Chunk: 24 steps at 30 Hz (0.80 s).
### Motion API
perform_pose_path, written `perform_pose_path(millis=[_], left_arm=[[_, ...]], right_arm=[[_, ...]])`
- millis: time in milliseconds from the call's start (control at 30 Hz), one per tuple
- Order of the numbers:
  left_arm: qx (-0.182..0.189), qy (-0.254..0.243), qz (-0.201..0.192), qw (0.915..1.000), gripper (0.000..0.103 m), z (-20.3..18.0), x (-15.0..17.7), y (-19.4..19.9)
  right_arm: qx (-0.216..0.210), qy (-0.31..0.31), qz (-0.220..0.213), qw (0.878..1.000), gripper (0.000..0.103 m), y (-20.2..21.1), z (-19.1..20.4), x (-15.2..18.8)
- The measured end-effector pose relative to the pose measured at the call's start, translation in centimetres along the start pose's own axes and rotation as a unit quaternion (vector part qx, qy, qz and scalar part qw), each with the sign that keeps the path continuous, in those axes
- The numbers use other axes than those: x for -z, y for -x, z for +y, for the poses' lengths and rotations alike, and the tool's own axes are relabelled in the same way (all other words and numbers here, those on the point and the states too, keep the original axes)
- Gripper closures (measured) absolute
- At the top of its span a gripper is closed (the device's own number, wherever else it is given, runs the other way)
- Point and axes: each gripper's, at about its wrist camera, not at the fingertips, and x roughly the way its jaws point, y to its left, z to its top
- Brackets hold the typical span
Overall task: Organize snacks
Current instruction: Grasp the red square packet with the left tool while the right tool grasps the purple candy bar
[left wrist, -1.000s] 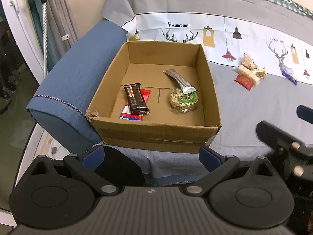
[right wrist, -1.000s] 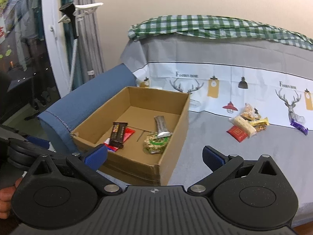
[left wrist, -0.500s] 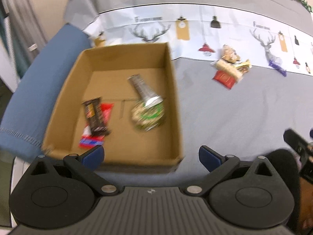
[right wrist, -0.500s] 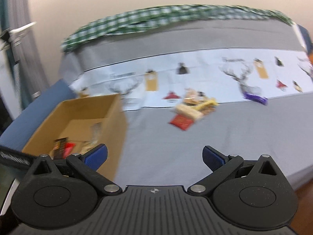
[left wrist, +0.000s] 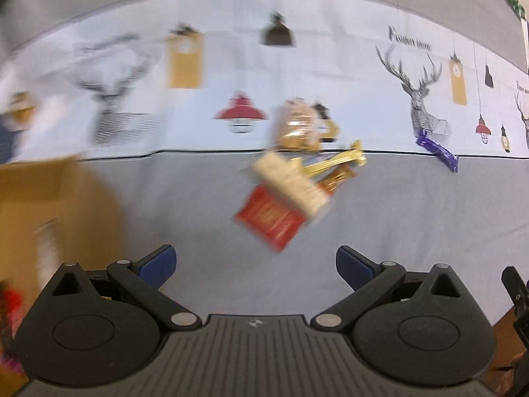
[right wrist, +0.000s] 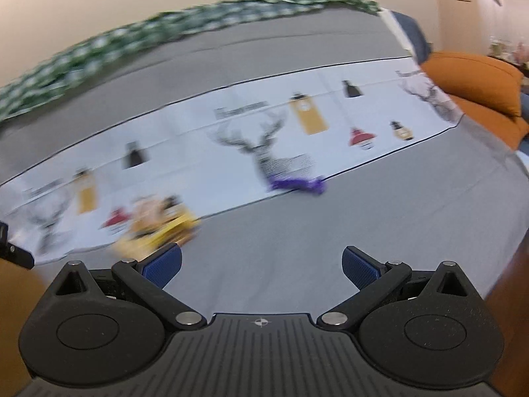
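1. Snacks lie in a small pile (left wrist: 294, 178) on the grey cloth at the centre of the left wrist view, above and between the blue pads; the picture is motion-blurred.
2. In that pile a red packet (left wrist: 269, 218) sits lowest, a pale oblong bar (left wrist: 291, 182) lies across its upper edge, a gold wrapper (left wrist: 337, 162) points to the right, and a tan bag (left wrist: 297, 129) rests at the top against the printed band.
3. A purple wrapper (left wrist: 436, 150) lies well apart, at the right of the frame.
4. The left gripper (left wrist: 256, 266) has its jaws spread wide, with nothing between them and touching nothing.
5. The right gripper (right wrist: 261, 264) is likewise spread wide and holds nothing; the same blurred pile (right wrist: 155, 228) shows just above its left pad and the purple wrapper (right wrist: 296, 183) lies above centre.
6. A cardboard box (left wrist: 49, 198) fills the left edge of the left wrist view; its contents are too blurred to tell.
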Motion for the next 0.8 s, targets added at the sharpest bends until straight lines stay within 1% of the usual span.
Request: perform_pose_path(millis=[33, 133, 200, 267, 333, 400, 467, 533, 567, 633, 667, 700, 733, 767, 800], left_arm=[[0.000, -0.003, 0.011, 0.9999, 0.000, -0.7, -0.9, -1.9], [-0.023, -0.007, 0.042, 0.9988, 0.000, -1.6, -2.9, -7.2], [-0.027, -0.018, 0.045, 0.9984, 0.000, -1.5, -3.1, -9.1], [-0.026, -0.043, 0.051, 0.9974, 0.000, -1.4, -3.1, -10.7], [-0.019, -0.067, 0.064, 0.9955, 0.000, -1.4, -2.8, -12.1], [-0.004, -0.094, 0.079, 0.9924, 0.000, -1.7, -2.3, -13.2], [-0.013, -0.136, 0.082, 0.9872, 0.000, -2.3, -1.7, -14.3], [-0.027, -0.168, 0.087, 0.9817, 0.000, -2.8, -1.2, -15.6], [-0.027, -0.175, 0.095, 0.9797, 0.000, -2.8, -1.2, -16.4], [0.000, -0.150, 0.102, 0.9833, 0.000, -2.0, -1.8, -17.0], [0.004, -0.137, 0.107, 0.9848, 0.000, -1.6, -2.3, -17.3], [0.003, -0.129, 0.105, 0.9860, 0.000, -1.3, -2.6, -17.4], [0.001, -0.124, 0.101, 0.9871, 0.000, -1.1, -2.8, -17.4], [0.002, -0.122, 0.101, 0.9874, 0.000, -0.9, -2.9, -17.5], [0.003, -0.125, 0.100, 0.9871, 0.000, -0.7, -2.9, -17.4]], right_arm=[[0.009, -0.001, 0.002, 1.000, 0.001, -2.1, -1.0, -0.6], [0.015, -0.006, 0.031, 0.999, 0.001, -7.6, -3.1, -1.3], [0.014, -0.017, 0.046, 0.999, 0.001, -10.7, -3.9, -1.1], [0.008, -0.014, 0.057, 0.998, 0.001, -13.5, -4.2, -0.7], [0.012, -0.002, 0.057, 0.998, 0.001, -15.9, -4.0, -0.6], [0.021, 0.013, 0.049, 0.999, 0.001, -18.2, -3.7, -1.2], [0.035, 0.041, 0.025, 0.998, 0.001, -20.7, -3.5, -2.2], [0.049, 0.085, 0.022, 0.995, 0.001, -24.5, -3.2, -3.9], [0.045, 0.101, 0.025, 0.994, 0.001, -26.5, -3.1, -4.6], [0.018, 0.138, 0.065, 0.988, 0.001, -30.5, -2.6, -5.6], [0.024, 0.156, 0.074, 0.985, 0.001, -32.1, -2.3, -6.0], [0.039, 0.169, 0.069, 0.982, 0.001, -33.3, -2.0, -6.2], [0.042, 0.178, 0.067, 0.981, 0.001, -34.3, -1.8, -6.3], [0.039, 0.180, 0.079, 0.980, 0.001, -35.2, -1.7, -6.6], [0.031, 0.166, 0.081, 0.982, 0.002, -35.7, -1.8, -6.9]])
